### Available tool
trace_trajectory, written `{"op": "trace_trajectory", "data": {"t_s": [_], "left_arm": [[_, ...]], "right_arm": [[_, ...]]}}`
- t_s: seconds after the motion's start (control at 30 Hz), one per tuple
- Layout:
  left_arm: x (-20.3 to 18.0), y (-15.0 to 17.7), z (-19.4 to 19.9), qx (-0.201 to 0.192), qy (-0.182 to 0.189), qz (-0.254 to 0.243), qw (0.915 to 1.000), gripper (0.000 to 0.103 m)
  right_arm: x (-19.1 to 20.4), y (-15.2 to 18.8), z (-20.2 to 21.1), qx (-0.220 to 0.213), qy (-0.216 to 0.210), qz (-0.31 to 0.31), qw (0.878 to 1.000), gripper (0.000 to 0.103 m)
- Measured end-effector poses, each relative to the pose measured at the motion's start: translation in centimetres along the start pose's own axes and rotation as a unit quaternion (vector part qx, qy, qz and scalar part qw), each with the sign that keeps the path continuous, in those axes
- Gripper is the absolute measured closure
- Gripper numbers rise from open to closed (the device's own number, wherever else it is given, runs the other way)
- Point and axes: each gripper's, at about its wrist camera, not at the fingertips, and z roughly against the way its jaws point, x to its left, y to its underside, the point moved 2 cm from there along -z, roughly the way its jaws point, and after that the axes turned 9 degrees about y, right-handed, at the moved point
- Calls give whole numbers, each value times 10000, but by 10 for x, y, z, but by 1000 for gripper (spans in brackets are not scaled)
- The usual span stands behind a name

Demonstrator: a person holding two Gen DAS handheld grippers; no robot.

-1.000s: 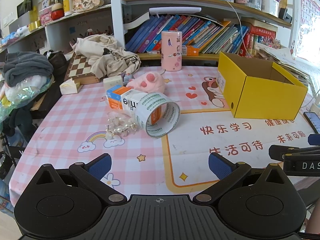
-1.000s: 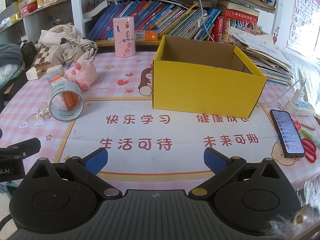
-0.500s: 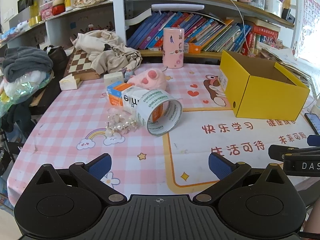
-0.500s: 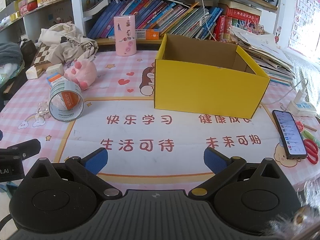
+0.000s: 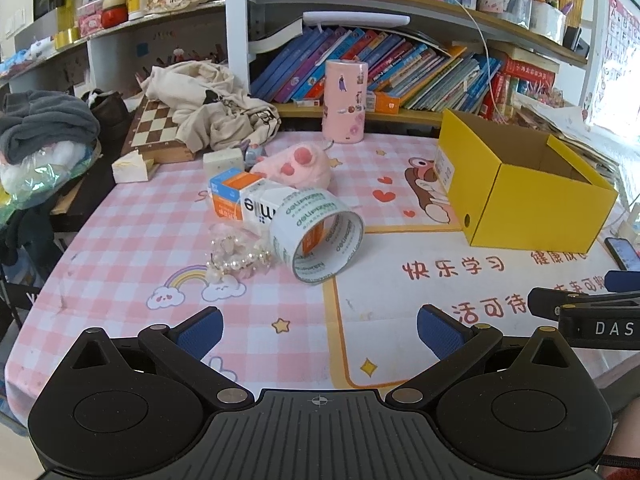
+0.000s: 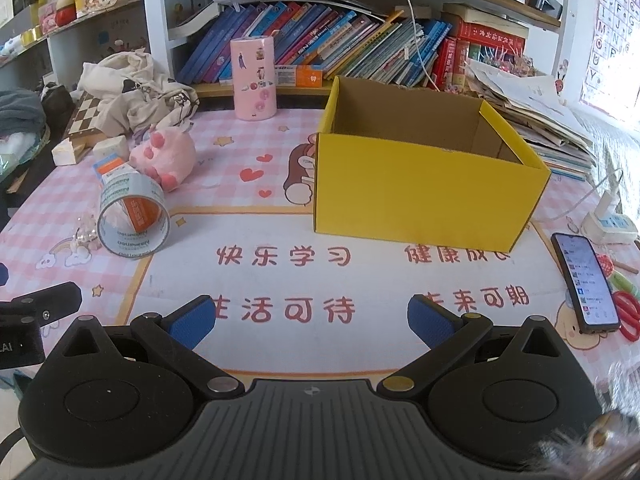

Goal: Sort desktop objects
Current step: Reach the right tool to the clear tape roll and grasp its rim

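Both wrist views low over near table edge, facing shelves; share yellow box [image 5: 520,192], tape roll [image 6: 134,216].

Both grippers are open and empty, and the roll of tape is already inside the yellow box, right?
Not quite. The roll of tape is not in the yellow box; the right wrist view shows it lying on the table to the box's left. Both the left gripper and right gripper are open and empty.

We hold our left black two-finger gripper with blue pads [image 5: 318,330] low and level, its jaws spread wide with nothing between them. Our right black gripper with blue pads [image 6: 311,318] is beside it, also spread wide and holding nothing.
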Motion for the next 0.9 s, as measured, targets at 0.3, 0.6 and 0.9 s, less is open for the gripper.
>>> {"op": "trace_trajectory", "data": {"t_s": [0.3,0.6,0.9], "left_arm": [[19,-4,5,-377,376,499,9973,0],[24,-13,6,-518,293,498,9970,0],[34,-11,-7,-260,131,755,9967,0]], "right_arm": [[7,-9,4,-294,-277,52,9992,0],[16,-19,3,-392,-556,164,9975,0],[27,-24,-6,-384,-955,475,9936,0]]}}
